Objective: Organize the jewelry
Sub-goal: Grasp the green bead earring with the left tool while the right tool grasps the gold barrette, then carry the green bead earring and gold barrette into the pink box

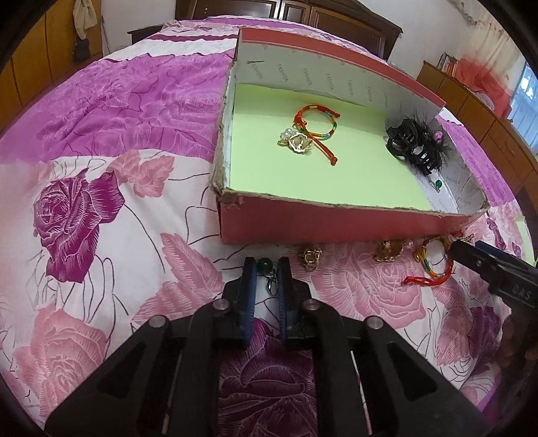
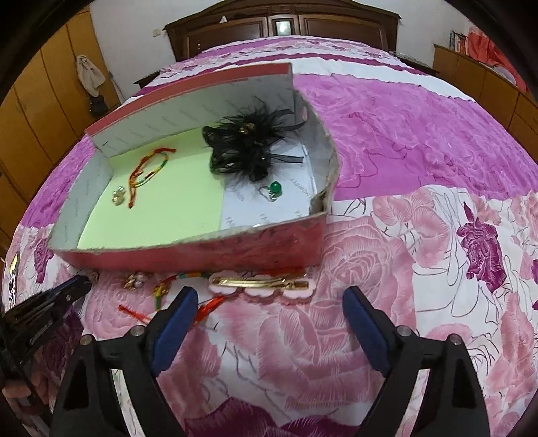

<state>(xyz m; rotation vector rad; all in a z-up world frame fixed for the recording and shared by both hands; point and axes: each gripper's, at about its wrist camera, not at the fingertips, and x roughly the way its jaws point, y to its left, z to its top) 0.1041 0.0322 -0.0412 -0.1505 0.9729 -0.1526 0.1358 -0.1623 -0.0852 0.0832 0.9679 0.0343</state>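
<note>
A red box (image 1: 336,220) with a green paper liner stands on the bed. It holds a multicolour cord bracelet (image 1: 316,126), a gold brooch (image 1: 297,141), a black feathered hair claw (image 1: 417,143) and a green bead earring (image 2: 274,190). My left gripper (image 1: 267,267) is nearly shut around a green bead earring (image 1: 265,269) lying on the bedspread in front of the box. My right gripper (image 2: 270,301) is open and empty, just short of a pink and gold hair clip (image 2: 260,284). A second cord bracelet (image 1: 433,264) and gold pieces (image 1: 311,257) lie along the box front.
The bedspread (image 1: 101,201) is pink and purple with roses. A dark headboard (image 2: 282,27) stands at the far end, with wooden cabinets (image 2: 40,101) along the walls. The right gripper's finger (image 1: 484,260) shows at the right edge of the left wrist view.
</note>
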